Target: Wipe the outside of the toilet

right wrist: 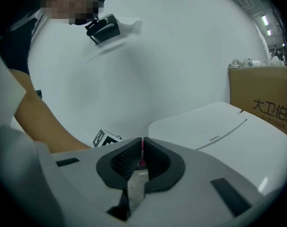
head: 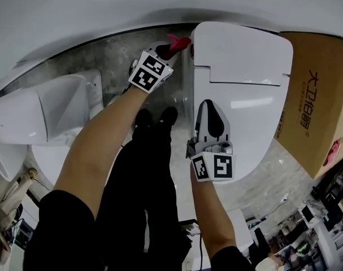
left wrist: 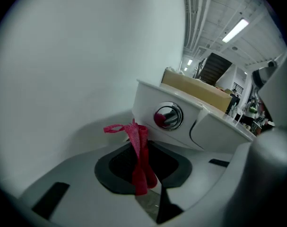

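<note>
Status: your left tongs are clamped on the thin red mesh cloth. It sticks out of the tips as a twisted strip at 12 o'clock in the head view, just beside the rear left corner of the white ceramic toilet. In the left gripper view the round chrome flush button on the tank wall is dead ahead of the cloth. It's near, but I can't tell if there's contact yet. Your right tongs are pressed together on nothing, over the closed lid at 4 o'clock from the cloth. Resting or hovering, I can't tell.

My read: the wipe is about to start on the tank side, and most of the outside is not yet done.

How to do it well:
- The cloth is bunched, so its contact patch is small. Tilt the left tongs so the cloth's long side lies on the porcelain and the hard tips stay off it.
- Stroke from 12 toward 6 down the left flank in overlapping passes.
- Go around the button rim and don't press it.
- Keep the clamp firm, since the strip looks likely to slip out under drag.
- The brown cardboard box sits just beside the toilet at 3 o'clock, so expect tight access on that flank.
</note>
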